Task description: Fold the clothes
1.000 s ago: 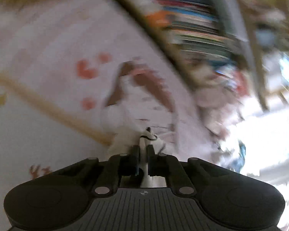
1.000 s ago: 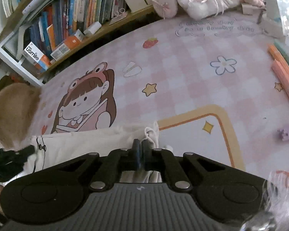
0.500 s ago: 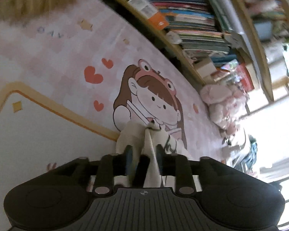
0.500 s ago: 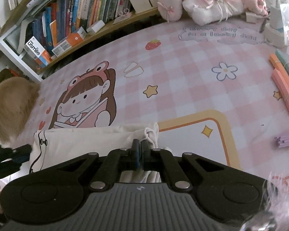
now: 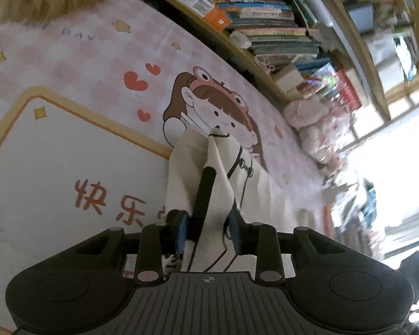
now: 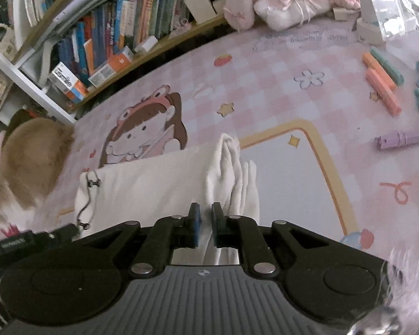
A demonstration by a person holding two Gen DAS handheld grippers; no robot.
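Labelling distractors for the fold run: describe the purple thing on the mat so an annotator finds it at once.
Start from the pink checked play mat, then go to the white panel with the yellow border. Just outside its right edge lies the lilac stick-shaped toy, flat and alone. The sticks farther back are orange and green, not purple.

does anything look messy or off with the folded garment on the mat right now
Yes. The cream garment is bunched into an upright ridge at its right end rather than flat, and its black drawstring trails loose at the left.
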